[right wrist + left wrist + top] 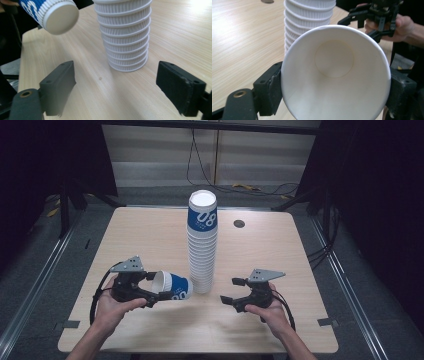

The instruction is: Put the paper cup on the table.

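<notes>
One blue-and-white ribbed paper cup sideways in left gripper; right gripper wide, empty.

The topmost cup of the tall stack of paper cups, which stands at the middle of the table, wears a blue band printed with large white digits that read "08"; beneath them runs a line or two of small white print, too small to read. The single cup lying on its side to the left of the stack, nearer the person, has the same blue band with white rounded figures, partly turned away; they look like the same "08" but cannot be read for certain. In the right gripper view that cup shows white marks cut off at the frame's edge, not legible.
</notes>
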Action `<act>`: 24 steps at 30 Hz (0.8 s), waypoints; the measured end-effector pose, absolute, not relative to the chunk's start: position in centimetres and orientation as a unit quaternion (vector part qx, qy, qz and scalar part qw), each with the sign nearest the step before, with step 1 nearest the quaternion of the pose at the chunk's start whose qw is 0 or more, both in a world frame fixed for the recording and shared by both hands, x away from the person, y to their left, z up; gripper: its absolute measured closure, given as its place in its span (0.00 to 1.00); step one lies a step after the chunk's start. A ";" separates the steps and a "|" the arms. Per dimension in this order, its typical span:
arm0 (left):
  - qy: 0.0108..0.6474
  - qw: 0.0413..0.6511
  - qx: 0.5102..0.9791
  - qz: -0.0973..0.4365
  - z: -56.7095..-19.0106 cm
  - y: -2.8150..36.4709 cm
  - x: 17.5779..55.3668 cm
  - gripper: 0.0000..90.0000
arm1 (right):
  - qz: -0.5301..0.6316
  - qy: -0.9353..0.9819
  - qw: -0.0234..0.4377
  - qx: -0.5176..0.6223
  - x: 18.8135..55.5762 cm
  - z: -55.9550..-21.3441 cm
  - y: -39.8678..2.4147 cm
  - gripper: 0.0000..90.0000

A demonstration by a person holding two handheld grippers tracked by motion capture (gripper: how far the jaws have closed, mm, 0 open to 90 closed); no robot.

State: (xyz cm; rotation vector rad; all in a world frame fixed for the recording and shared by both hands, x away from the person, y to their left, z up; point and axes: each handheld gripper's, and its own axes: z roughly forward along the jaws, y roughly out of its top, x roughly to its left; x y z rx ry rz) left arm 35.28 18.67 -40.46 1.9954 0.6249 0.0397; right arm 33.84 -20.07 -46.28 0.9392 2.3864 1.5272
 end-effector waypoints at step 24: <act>0.329 0.299 0.891 0.089 -39.7 21.1 39.2 0.19 | 0.485 0.785 0.137 0.362 34.0 -46.4 -20.7 0.15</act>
